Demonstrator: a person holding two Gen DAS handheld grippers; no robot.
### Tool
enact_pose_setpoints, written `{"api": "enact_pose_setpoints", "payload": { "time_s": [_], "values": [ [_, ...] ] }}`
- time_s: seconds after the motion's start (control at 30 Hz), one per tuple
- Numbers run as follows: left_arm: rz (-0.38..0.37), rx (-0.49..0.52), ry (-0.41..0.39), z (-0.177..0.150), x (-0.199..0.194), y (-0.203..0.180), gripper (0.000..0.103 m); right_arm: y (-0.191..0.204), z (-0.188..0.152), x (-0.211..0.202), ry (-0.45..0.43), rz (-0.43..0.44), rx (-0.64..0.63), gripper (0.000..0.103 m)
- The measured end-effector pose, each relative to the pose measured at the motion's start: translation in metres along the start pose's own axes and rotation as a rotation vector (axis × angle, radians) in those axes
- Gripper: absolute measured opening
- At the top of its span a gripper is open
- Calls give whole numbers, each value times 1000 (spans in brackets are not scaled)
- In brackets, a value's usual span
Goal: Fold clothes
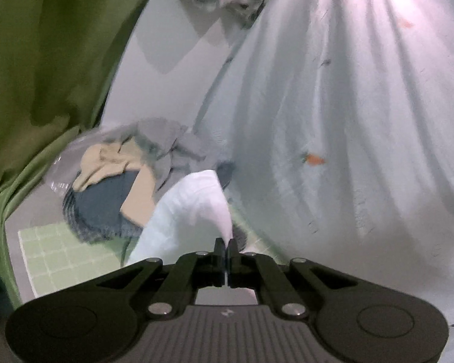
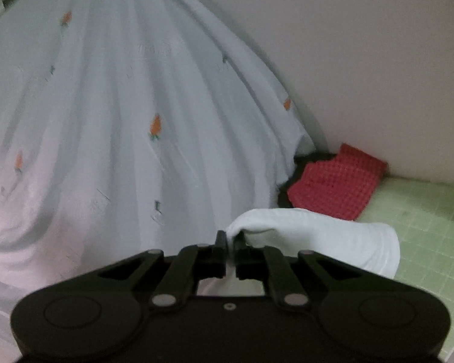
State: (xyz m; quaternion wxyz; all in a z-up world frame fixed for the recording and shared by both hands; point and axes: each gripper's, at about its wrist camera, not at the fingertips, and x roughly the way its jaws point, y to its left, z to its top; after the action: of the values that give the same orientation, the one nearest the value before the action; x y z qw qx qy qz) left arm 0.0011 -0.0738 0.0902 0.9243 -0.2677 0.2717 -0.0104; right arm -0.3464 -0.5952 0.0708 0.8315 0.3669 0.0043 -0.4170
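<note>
The left gripper (image 1: 226, 243) is clenched on a thin fold of a white garment (image 1: 333, 115), its black fingers pressed together with the cloth pinched between them, and a rolled flap of the same fabric curls away to the left of the tips. The right gripper (image 2: 230, 237) likewise grips a bunched edge of the white garment (image 2: 106, 115); its fingers stand slightly apart with the cloth filling the gap, and a rolled flap bulges off to the right of them. The garment is lifted and stretched between the two grippers, hanging in front of both cameras; its long pleats fan out from the top of each view down toward the fingers, so its long axis runs roughly up and down, with the gripped edge lowest. Small orange motifs (image 2: 155, 127) are scattered over the cloth. Beneath it lies a green gridded mat (image 2: 432, 230). In the right wrist view a red waffle-weave cloth (image 2: 336, 181) sits at the mat's far edge against a pale wall (image 2: 363, 60), just beside the hanging garment. In the left wrist view a pile of beige, grey and dark blue clothes (image 1: 127, 181) rests near the mat's far left corner, beside a green curtain (image 1: 45, 60).
</note>
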Motion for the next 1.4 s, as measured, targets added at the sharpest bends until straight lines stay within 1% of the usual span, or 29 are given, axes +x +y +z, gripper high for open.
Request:
{"api": "enact_pose_setpoints", "payload": {
  "time_s": [0.1, 0.17, 0.3, 0.47, 0.53, 0.63, 0.7, 0.77, 0.8, 0.87, 0.9, 0.93, 0.97, 1.0, 1.03, 1.07, 1.1, 1.17, 1.2, 1.27, 1.33, 1.4],
  "values": [
    [17, -39, 48, -9, 23, 4, 1, -4, -8, 17, 29, -28, 10, 5],
    [36, -34, 69, -13, 37, 2, 1, -6, -12, 29, 40, -50, 4, 5],
    [32, -15, 89, -14, 70, -10, 1, -5, -13, 58, 57, -65, -13, 5],
    [21, 26, 100, -15, 129, -51, 1, 7, -9, 107, 68, -72, -77, 5],
    [11, 28, 120, -16, 158, -69, 1, 16, -6, 131, 70, -76, -109, 5],
    [-10, 31, 163, -15, 207, -104, 1, 28, 3, 175, 80, -98, -125, 5],
    [-30, 72, 172, -11, 238, -127, 1, 37, 8, 205, 79, -116, -136, 5],
    [-46, 115, 164, -11, 268, -150, 1, 44, 11, 238, 76, -134, -147, 5],
    [-49, 130, 158, -12, 283, -161, 4, 46, 11, 255, 81, -141, -152, 5],
    [-12, 149, 165, -15, 304, -173, 19, 47, 10, 291, 113, -155, -162, 8],
    [11, 158, 170, -17, 314, -179, 37, 47, 9, 307, 133, -170, -164, 17],
    [25, 168, 168, -18, 316, -178, 48, 47, 7, 320, 160, -198, -161, 37],
    [36, 179, 164, -20, 316, -175, 52, 46, 3, 328, 175, -218, -156, 43],
    [45, 194, 158, -24, 313, -169, 61, 45, -2, 325, 168, -224, -151, 46],
    [62, 215, 154, -28, 308, -160, 69, 44, -8, 321, 164, -224, -153, 54],
    [95, 238, 161, -33, 303, -147, 70, 42, -17, 314, 171, -230, -169, 61],
    [135, 261, 172, -39, 298, -133, 70, 38, -26, 308, 189, -258, -179, 72],
    [216, 289, 217, -50, 291, -104, 70, 28, -45, 296, 228, -315, -194, 73],
    [251, 290, 243, -56, 287, -88, 70, 21, -55, 289, 256, -341, -181, 73],
    [311, 260, 295, -68, 280, -58, 70, 4, -76, 275, 312, -395, -122, 74],
    [356, 226, 332, -78, 276, -35, 70, -13, -96, 260, 361, -438, -32, 74],
    [371, 191, 363, -86, 273, -20, 70, -23, -114, 250, 390, -460, 21, 76]
  ]
}}
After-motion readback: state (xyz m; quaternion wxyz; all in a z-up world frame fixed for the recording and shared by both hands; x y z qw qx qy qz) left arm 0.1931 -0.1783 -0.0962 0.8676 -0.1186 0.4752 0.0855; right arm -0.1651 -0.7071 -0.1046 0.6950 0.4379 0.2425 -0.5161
